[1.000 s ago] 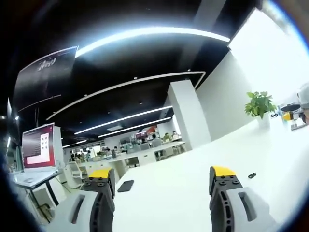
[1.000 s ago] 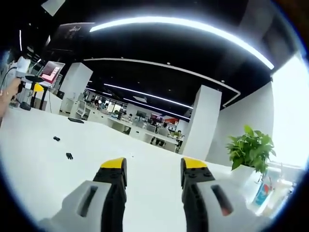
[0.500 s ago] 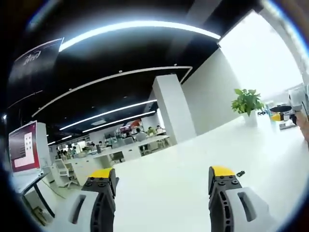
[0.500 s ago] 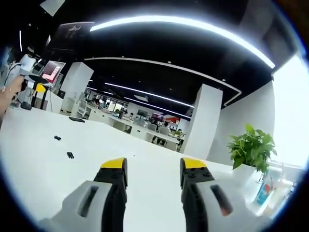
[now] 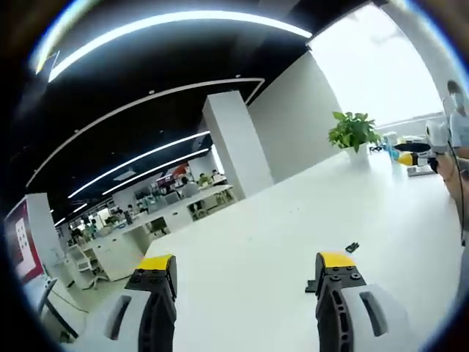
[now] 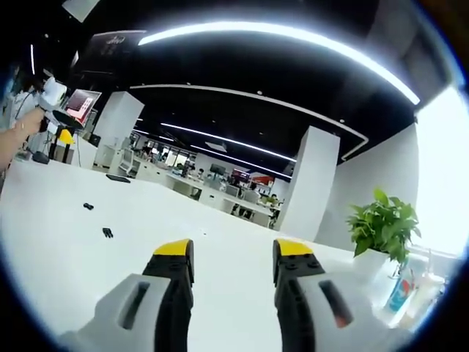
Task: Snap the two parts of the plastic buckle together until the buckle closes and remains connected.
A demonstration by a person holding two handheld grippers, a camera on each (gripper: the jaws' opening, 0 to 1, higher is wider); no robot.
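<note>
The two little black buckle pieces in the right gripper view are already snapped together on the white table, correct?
Not snapped together. The right gripper view shows the two black buckle pieces lying apart on the white table, with bare tabletop between them. The right gripper has its jaws open, holding nothing.

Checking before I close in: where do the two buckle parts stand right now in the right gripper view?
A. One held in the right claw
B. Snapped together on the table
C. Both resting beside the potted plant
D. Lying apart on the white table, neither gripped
D: the two small black buckle parts lie apart on the white table, and the right claw is open with nothing in it.
</note>
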